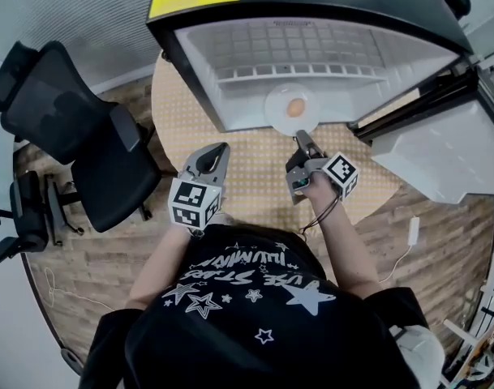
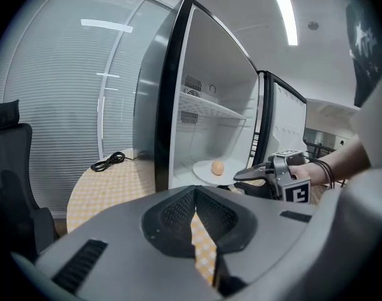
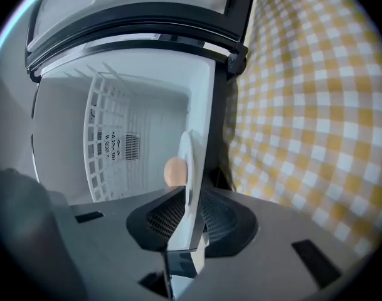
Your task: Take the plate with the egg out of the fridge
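1. A small fridge [image 1: 199, 13] is set on a round table [image 1: 255, 173] covered in a yellow and white check, and its door [image 1: 441, 156] is swung wide open to the right.
2. A white plate [image 1: 277, 102] is seen on the fridge floor at the front edge of the opening, with its near rim just over the table.
3. A brown egg [image 1: 295, 108] is carried on the plate, near its middle.
4. The right tongs [image 1: 302, 139] are closed on the near rim of the plate. In the right gripper view the plate [image 3: 189, 162] is shown edge-on, pinched between the two pads of the tongs [image 3: 193, 198], with the egg [image 3: 174, 171] on its left face.
5. A white wire shelf [image 3: 106, 137] is seen deeper inside the fridge, above the plate.
6. The left tongs [image 1: 217, 152] are held over the table, left of the right tongs and apart from the plate.
7. In the left gripper view the left tongs [image 2: 195, 198] are shown drawn together with nothing held. Only a thin sliver of checked cloth is seen through them.
8. From the same view the plate [image 2: 205, 170], the egg [image 2: 217, 167] and the right tongs [image 2: 242, 175] at the rim are seen in front of the open fridge [image 2: 169, 105].
9. A coiled black cable [image 2: 109, 162] is seen on the table left of the fridge.
10. A black office chair [image 1: 76, 132] is placed on the wooden floor left of the table.
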